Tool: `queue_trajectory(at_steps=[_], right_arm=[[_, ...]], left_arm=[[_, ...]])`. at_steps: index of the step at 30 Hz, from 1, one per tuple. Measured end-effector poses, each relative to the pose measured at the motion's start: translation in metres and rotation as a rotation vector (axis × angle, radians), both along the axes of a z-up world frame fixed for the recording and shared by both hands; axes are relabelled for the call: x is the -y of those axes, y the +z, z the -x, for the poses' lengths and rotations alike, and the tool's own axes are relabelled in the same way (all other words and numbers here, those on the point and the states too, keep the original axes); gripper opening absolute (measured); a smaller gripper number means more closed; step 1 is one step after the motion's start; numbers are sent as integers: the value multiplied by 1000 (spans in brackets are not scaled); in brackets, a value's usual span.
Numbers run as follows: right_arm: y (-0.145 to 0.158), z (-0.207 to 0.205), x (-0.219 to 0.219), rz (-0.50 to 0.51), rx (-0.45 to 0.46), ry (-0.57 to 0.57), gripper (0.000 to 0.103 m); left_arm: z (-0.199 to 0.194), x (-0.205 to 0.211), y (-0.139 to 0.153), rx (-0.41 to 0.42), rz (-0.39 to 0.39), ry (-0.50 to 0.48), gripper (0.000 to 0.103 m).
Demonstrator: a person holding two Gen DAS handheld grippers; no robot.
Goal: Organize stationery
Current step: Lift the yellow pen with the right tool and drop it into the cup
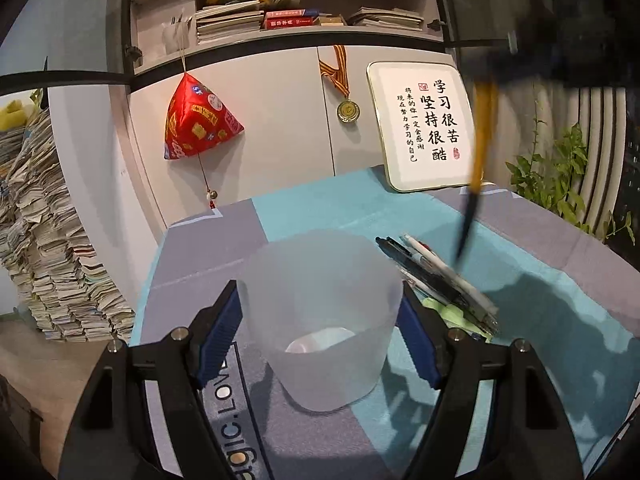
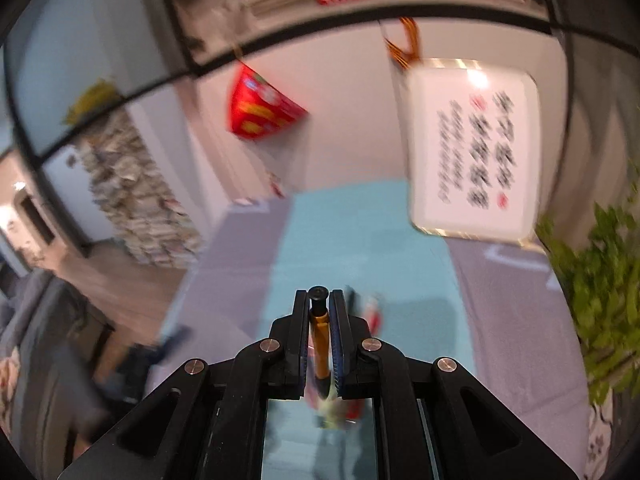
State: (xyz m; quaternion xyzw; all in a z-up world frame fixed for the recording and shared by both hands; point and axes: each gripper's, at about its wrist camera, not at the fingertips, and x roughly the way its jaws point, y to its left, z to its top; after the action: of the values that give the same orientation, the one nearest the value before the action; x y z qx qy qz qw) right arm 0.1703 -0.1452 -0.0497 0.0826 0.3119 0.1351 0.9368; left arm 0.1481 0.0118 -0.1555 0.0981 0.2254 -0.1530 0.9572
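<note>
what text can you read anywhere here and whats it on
"学习很苦 坚持很酷": large characters on the white framed sign against the cabinet.
"将来的你一定会感谢现在努力学习的自己": small columns on the same sign.
"gic.LOVE": partial print on the table mat, the rest hidden.
Red books on the shelf, red hanging pouch, medal, pens: too small to read.

A home study room: a bookshelf [image 1: 280, 16] with books, a medal [image 1: 348, 110] on the cabinet, a framed calligraphy board [image 1: 424, 128], a paper stack [image 1: 52, 240].
</note>
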Motion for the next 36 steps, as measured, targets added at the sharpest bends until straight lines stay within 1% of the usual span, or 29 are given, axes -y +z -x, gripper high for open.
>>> queue_trajectory(at_steps=[4,6,9,10,13,16,21,25,32,36], right_arm=[[29,12,-18,5,100,57,11],[37,12,-25,0,119,95,11],[38,7,-41,1,137,140,11],[36,1,-48,2,136,150,11],[28,-12,-62,-19,117,184,11],[16,-22,-71,-7,94,200,11],[-10,-35,-80,31,16,214,11],[-29,-40,-79,26,-44,229,11],[-38,-41,-73,-6,-89,237,11],[-39,-40,-70,-22,-90,235,11]], left_arm=[[-1,-1,0,-2,10,3,73],[-1,-1,1,12,6,27,73],[-2,-3,5,91,-5,73,72],[-4,-3,4,84,-4,69,72],[-9,-6,1,22,39,16,73],[-14,-4,-2,-22,46,-12,73],[-13,-3,-3,-41,61,-24,73],[-14,-3,-3,-50,60,-22,73],[-14,-3,-2,-50,52,-20,73],[-13,-3,-2,-50,50,-19,73]])
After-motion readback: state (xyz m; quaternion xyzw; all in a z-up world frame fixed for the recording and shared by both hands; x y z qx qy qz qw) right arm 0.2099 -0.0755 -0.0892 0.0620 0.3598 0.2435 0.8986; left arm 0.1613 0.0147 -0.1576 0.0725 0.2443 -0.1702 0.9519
